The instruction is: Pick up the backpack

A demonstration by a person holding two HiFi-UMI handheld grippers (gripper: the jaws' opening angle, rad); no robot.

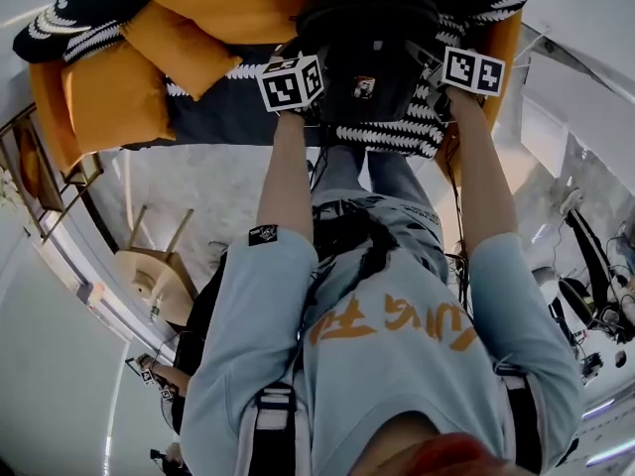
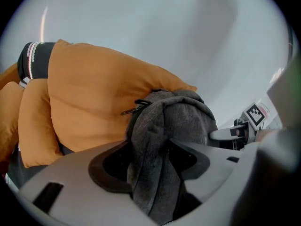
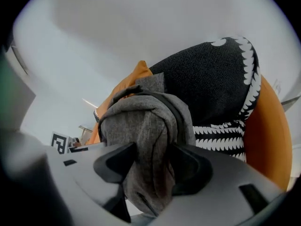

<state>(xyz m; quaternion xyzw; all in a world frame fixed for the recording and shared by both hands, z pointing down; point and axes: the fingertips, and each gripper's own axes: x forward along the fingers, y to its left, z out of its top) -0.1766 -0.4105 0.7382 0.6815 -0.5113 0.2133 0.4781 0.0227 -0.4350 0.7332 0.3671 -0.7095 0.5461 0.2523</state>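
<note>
Backpack [image 1: 369, 53], dark grey woven fabric with black panels: in the head view it sits on an orange upholstered sofa [image 1: 109, 102], over a black throw with white toothed pattern [image 1: 392, 137], between the two outstretched arms. The left gripper [image 1: 295, 92] meets its left flank and the right gripper [image 1: 466, 77] its right flank; the jaws themselves are hidden here behind the marker cubes. In the left gripper view, the left gripper [image 2: 151, 158] has its dark fingers [image 2: 107, 167] spread fairly wide and clamped on a thick bunched fold of the backpack [image 2: 164, 135], with a plump orange cushion [image 2: 94, 98] behind it and a metal zip pull [image 2: 133, 109] at the fold's top. In the right gripper view, the right gripper [image 3: 153, 165] likewise pinches a rolled grey fold of the backpack [image 3: 143, 131] between its fingers [image 3: 115, 165], both pads pressing the cloth, beside a black cushion edged with white teeth [image 3: 211, 84].
</note>
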